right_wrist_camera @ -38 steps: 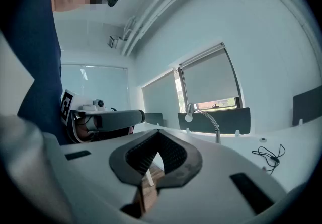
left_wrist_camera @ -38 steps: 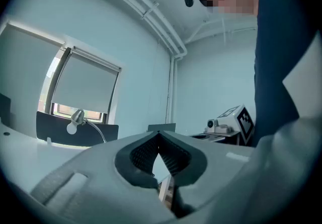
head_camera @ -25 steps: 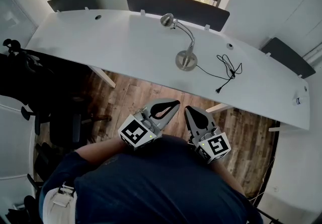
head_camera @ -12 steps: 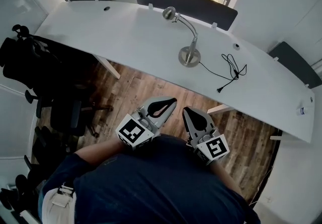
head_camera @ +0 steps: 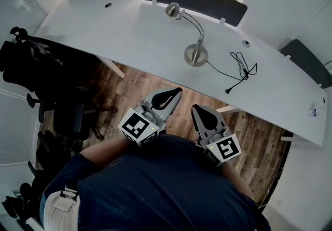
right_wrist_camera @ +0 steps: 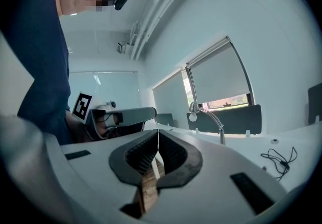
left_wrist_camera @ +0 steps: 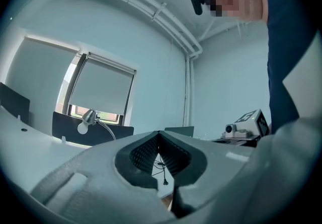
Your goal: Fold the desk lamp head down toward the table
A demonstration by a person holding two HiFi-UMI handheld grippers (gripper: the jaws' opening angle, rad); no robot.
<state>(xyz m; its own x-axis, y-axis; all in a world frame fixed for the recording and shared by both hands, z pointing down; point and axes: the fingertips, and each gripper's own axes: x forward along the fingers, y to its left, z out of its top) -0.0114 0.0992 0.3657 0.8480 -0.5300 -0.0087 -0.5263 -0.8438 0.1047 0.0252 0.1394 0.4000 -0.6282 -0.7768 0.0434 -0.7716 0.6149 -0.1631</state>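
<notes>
**Two shut grippers waiting well short of the lamp**

Both grippers are hanging low over the floor [head_camera: 136, 89], well apart from the table [head_camera: 129, 32]. On the left, the left gripper [head_camera: 179, 91] is keeping its jaws together at the tips, with nothing in the hollow behind them. Just beside it, the right gripper [head_camera: 195, 108] is doing the same, pressed closed and empty. As I judge it, the reach is only beginning and no fold is under way. The next move is calling for one gripper to open, cross to the table and close on the lamp's upper part. The other may be steadying the base while the head goes down.

Beyond the right gripper, the lamp [head_camera: 196, 54] is standing on the table, toward its far edge. Its slim neck [right_wrist_camera: 221, 131] is arching up from a round metal base and over to the left. The small metal head [head_camera: 172, 9] is sitting high, tilting its white bulb downward. To the right, the black cord [head_camera: 239, 65] is lying loose.
</notes>
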